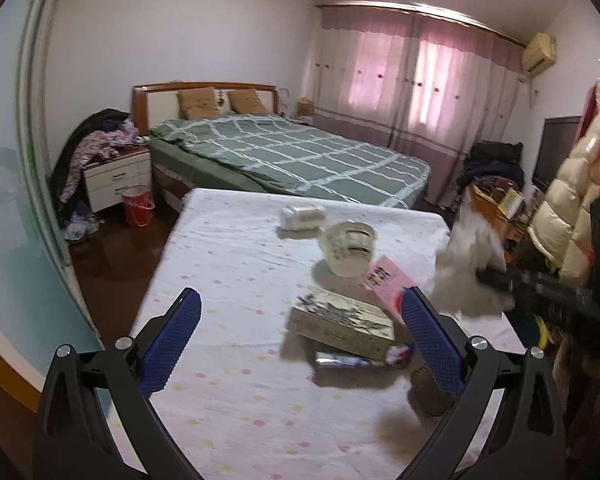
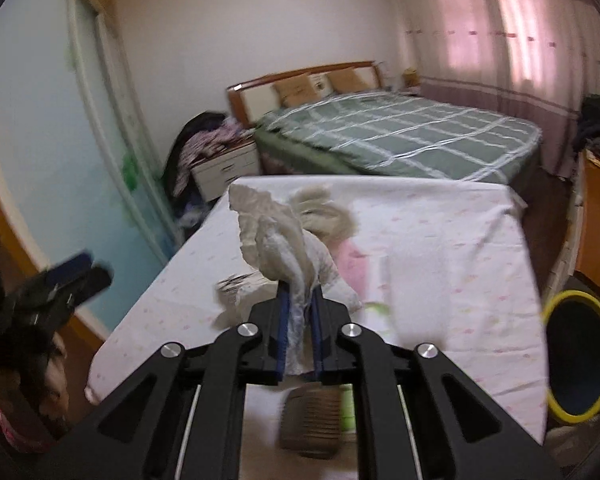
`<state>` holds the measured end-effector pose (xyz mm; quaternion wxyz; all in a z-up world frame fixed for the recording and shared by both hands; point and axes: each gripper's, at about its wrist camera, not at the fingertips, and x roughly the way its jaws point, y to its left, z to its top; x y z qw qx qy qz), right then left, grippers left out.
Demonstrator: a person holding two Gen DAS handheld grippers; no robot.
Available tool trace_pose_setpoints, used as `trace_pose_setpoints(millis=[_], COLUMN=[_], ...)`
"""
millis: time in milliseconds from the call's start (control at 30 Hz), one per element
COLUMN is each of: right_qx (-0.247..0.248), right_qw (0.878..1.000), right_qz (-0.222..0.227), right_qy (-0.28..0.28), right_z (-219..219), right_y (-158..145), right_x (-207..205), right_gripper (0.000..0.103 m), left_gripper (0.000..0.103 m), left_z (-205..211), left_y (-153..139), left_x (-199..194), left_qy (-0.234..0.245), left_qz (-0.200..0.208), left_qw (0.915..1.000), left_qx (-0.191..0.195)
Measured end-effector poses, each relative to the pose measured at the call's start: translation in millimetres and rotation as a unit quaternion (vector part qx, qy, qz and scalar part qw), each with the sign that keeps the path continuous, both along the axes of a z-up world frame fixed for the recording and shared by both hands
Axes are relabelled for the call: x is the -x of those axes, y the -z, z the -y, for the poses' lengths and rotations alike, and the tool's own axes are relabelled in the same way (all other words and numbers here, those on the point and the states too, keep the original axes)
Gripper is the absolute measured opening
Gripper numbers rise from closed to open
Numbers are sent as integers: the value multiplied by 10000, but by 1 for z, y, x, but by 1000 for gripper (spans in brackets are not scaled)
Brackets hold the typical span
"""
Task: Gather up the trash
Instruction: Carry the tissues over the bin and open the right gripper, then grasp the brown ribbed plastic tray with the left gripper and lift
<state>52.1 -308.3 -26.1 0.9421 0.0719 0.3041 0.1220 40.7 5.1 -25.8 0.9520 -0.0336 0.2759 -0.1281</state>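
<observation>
The bed (image 1: 300,156) with its green checked cover filled the back of the room, pink curtains (image 1: 416,76) hanging behind it. Nearer stood the desk (image 1: 228,272), covered by a white cloth with small coloured dots. A nightstand (image 1: 114,178) heaped with clothes sat left of the bed, and a red bucket (image 1: 137,205) stood on the floor just beside it. At the desk's right edge, low on the floor, a bin (image 2: 580,354) with a yellow rim showed in the right wrist view.

On the desk lay a box (image 1: 342,326) with a dark printed top, resting on a flatter packet. Beyond it sat a white cup (image 1: 350,246), a pink card (image 1: 388,282) just beside it, and farther back a small white pack (image 1: 302,216). A brown ridged thing (image 2: 312,420) near the desk's front edge was blurred; it may have been a comb.

The right tool (image 2: 300,300) was clamped on a crumpled white tissue (image 2: 276,236), which it held up in the air above the desk. The left tool (image 1: 300,316) hung over the desk with its blue pads spread wide apart and nothing between them.
</observation>
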Motion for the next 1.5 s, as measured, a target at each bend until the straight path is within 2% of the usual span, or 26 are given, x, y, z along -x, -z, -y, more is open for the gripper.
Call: trace_pose_setpoints(millis=[133, 233, 433, 500, 700, 733, 833, 900, 1100, 1233, 1500], right_qx=[-47, -55, 69, 78, 17, 21, -42, -69, -31, -23, -41], right_qw=[9973, 9889, 9562, 9447, 9204, 9156, 9061, 9018, 9086, 9159, 9268], right_qz=[11, -66, -471, -701, -1130, -1175, -1203, -1167, -981, -876, -799], right_qy=[736, 1483, 2887, 3204, 3743, 3845, 4055, 4161, 4059, 3918, 3670], right_z=[52, 102, 199, 228, 274, 280, 295, 299, 288, 272, 252], right_y=[1, 8, 40, 56, 94, 99, 108, 109, 100, 90, 82], right_x=[0, 0, -2, -6, -17, -19, -18, -16, -7, -4, -9], right_gripper=[10, 11, 11, 11, 12, 14, 32, 36, 40, 40, 40], left_gripper=[98, 98, 98, 98, 98, 98, 98, 98, 98, 98, 98], left_z=[31, 54, 96, 105, 119, 121, 121, 121, 122, 129, 137], left_y=[13, 25, 51, 56, 63, 64, 63, 63, 74, 88, 105], left_x=[3, 4, 0, -2, -6, -7, -8, -8, -12, -14, -24], left_qy=[459, 773, 1279, 1390, 1578, 1596, 1648, 1679, 1828, 1944, 2341], left_qz=[-109, -171, -522, -587, -704, -712, -727, -744, -1003, -1152, -1152], left_qw=[9989, 9967, 9901, 9882, 9845, 9841, 9832, 9825, 9779, 9738, 9650], left_qx=[-51, -159, -238, -251, -290, -316, -311, -309, -173, -250, -267])
